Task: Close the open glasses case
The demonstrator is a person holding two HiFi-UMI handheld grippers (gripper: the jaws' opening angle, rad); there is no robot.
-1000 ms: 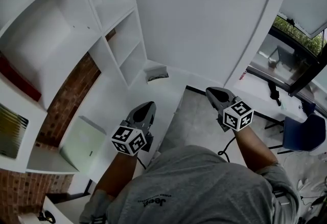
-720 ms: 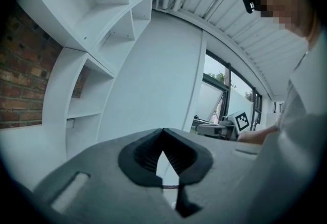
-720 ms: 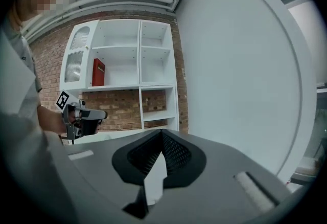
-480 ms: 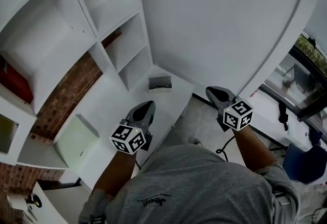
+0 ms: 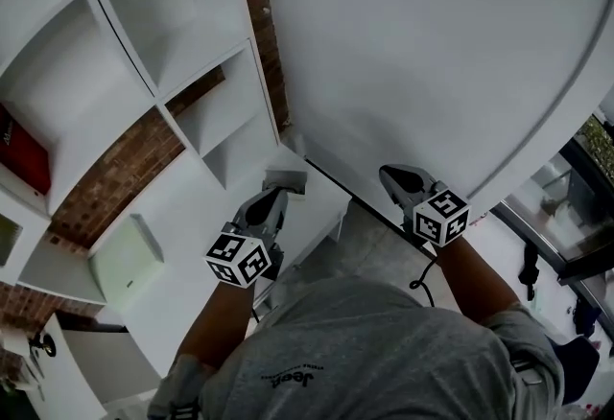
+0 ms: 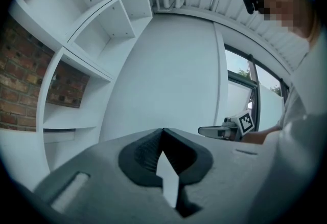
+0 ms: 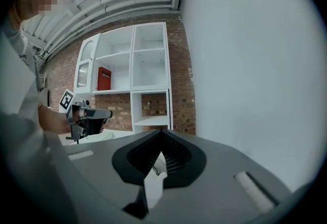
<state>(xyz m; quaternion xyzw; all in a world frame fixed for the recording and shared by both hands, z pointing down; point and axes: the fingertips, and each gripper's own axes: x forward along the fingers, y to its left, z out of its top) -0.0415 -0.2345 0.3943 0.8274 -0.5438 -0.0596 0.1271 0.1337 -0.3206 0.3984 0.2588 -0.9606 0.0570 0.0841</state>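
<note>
The small grey open glasses case [image 5: 287,181] lies on the white surface [image 5: 187,212] just ahead of the left gripper [image 5: 272,199], at its tip. The right gripper [image 5: 391,175] is off to the side, apart from the case. Both grippers are pressed together and empty — fine for pushing. The approach looks unfinished. Which way the lid faces cannot be made out, so find the hinge first. Then nudge the lid over with one closed tip while the other steadies the base — gently, since a light case may skid.
</note>
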